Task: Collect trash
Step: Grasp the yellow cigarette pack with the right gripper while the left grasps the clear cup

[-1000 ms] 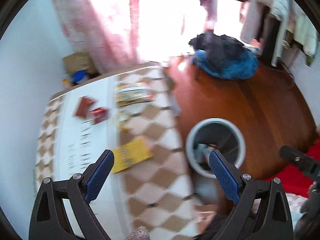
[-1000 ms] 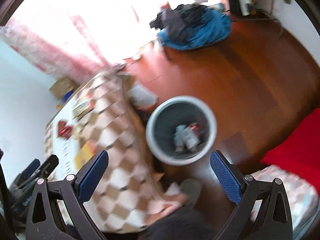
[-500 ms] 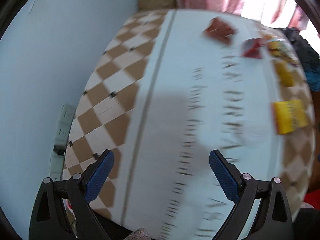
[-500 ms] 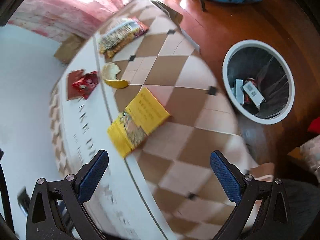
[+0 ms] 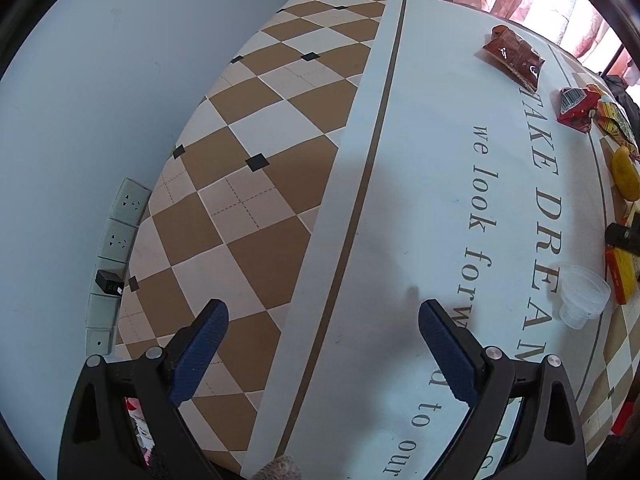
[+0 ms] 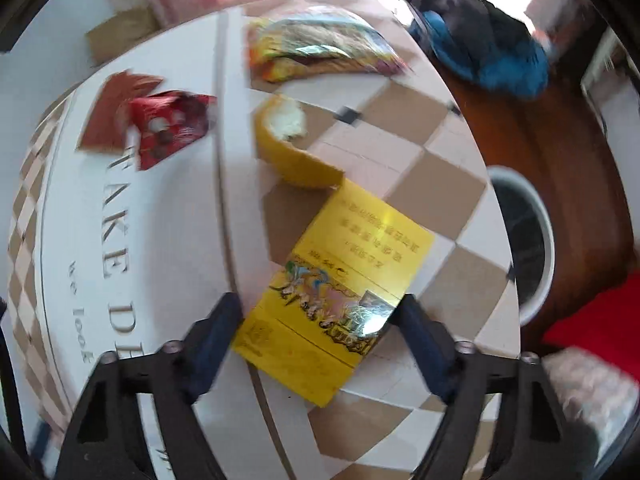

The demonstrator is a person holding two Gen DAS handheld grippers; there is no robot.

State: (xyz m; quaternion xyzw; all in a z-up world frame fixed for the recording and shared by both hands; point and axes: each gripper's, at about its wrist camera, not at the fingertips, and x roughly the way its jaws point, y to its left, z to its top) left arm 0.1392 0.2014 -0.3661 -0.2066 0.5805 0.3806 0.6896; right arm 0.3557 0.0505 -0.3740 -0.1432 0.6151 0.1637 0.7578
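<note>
My right gripper is open low over the table, and a flat yellow box lies between its fingers, which stand close to the box's two long edges. Beyond the box lie a yellow peel, a red wrapper, a brown wrapper and a large snack bag. The grey trash bin stands on the floor to the right. My left gripper hangs open over bare tablecloth with nothing between its fingers. A clear plastic cup lies at its right.
The table's left edge runs along a pale wall with sockets. In the left wrist view the brown wrapper, red wrapper and peel sit at the far right. A blue and black clothes pile lies on the wooden floor.
Both grippers swung from the bin to the table. The right one dropped over the yellow box and its fingers came a little closer together. The left one moved nearer the cloth.
</note>
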